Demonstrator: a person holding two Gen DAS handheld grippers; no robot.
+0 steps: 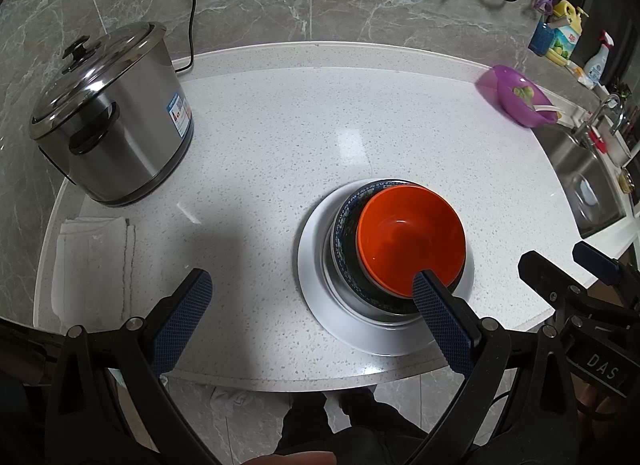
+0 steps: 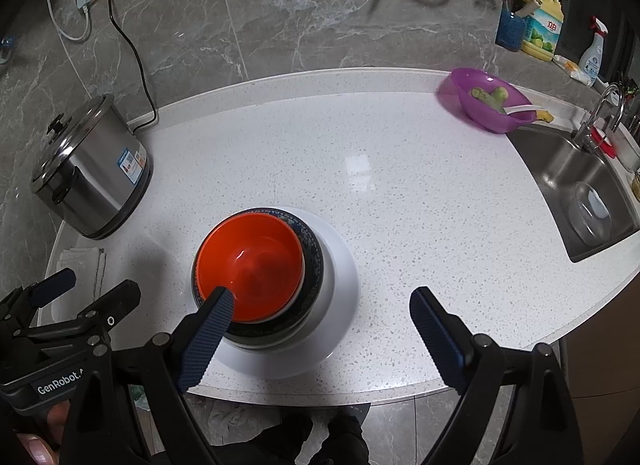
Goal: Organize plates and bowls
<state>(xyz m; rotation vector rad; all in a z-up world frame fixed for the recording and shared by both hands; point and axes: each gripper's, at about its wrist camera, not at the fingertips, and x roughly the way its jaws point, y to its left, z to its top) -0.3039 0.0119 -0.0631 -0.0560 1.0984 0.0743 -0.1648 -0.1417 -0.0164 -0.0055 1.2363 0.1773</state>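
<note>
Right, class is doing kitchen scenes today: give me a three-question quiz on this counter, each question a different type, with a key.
1. True or false: the orange bowl sits on top of the stack.
2. Multiple choice: the stack rests on A) a white plate B) the folded cloth C) the sink.
3. Fill in: left of the stack stands a lidded steel ____.

Key: 1 true. 2 A. 3 pot. Both the left gripper and the right gripper are open and hold nothing.

Bowls (image 1: 410,241) nested on plate (image 1: 320,305); cooker (image 1: 112,117) far left, sink (image 1: 580,181) right
</note>
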